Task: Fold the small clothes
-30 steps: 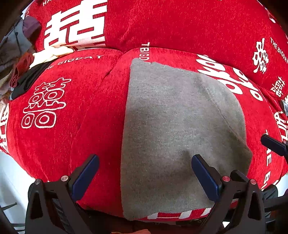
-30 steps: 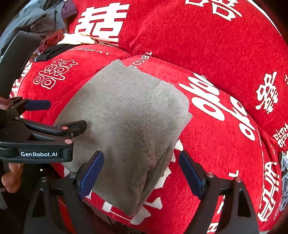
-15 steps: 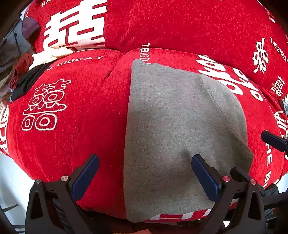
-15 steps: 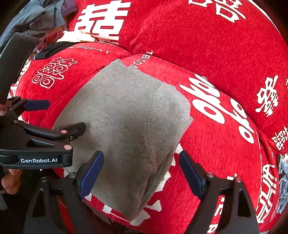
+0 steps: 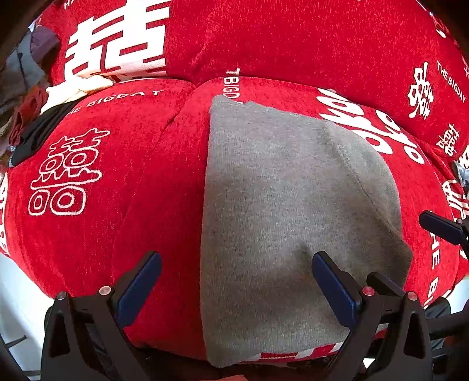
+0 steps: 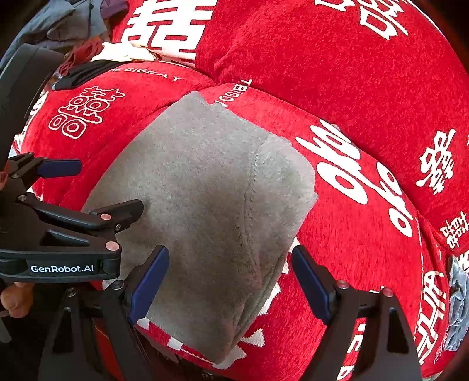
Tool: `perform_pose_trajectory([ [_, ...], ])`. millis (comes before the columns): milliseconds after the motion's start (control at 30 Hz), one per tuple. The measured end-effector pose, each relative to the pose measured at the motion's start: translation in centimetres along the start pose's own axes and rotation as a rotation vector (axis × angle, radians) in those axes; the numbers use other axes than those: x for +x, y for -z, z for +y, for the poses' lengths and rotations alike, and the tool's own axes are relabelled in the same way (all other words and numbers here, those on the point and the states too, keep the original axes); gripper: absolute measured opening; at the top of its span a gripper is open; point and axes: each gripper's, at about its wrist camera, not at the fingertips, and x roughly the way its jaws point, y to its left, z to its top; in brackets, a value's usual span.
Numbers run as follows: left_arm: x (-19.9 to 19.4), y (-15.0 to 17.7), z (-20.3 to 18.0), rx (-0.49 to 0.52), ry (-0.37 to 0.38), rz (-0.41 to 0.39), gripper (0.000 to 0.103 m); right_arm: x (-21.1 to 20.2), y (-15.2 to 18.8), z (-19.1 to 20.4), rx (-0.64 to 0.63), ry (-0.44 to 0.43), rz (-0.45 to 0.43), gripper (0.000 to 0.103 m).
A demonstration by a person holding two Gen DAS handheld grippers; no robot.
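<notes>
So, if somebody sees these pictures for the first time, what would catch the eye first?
Most likely the bright red sofa cover with its big white characters, which fills both views. Next is the folded grey garment lying flat on the seat cushion in the middle. Both the left hand-held gripper and the right hand-held gripper hang open over its near end, and loose clothes are piled at the far left.

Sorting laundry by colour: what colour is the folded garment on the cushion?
Plain grey garment, clearest in the left wrist view.
</notes>
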Motion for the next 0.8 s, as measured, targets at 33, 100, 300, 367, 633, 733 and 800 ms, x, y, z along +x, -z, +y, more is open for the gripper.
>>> perform_pose_trajectory([
  [33,0.0,-0.05,0.1,-0.002,0.002,-0.001,0.103,0.06,-0.05,0.07,-0.001,0.001,0.003,0.087],
  [100,0.0,-0.13,0.19,-0.006,0.004,-0.001,0.103,0.19,-0.16,0.18,-0.005,0.003,0.007,0.087],
  [300,0.07,-0.26,0.37,-0.008,0.01,-0.002,0.103,0.33,-0.37,0.14,-0.011,0.002,0.011,0.087],
  [367,0.09,-0.3,0.38,-0.008,0.012,-0.002,0.103,0.33,-0.38,0.14,-0.011,0.002,0.011,0.087],
  [633,0.11,-0.29,0.48,-0.014,0.008,0.001,0.103,0.35,-0.45,0.19,-0.014,0.001,0.011,0.087],
  [733,0.02,-0.19,0.53,-0.012,0.004,0.0,0.103,0.35,-0.45,0.17,-0.014,0.001,0.01,0.087],
  [800,-0.04,-0.12,0.64,-0.01,0.001,-0.001,0.103,0.34,-0.44,0.24,-0.011,-0.002,0.008,0.087],
])
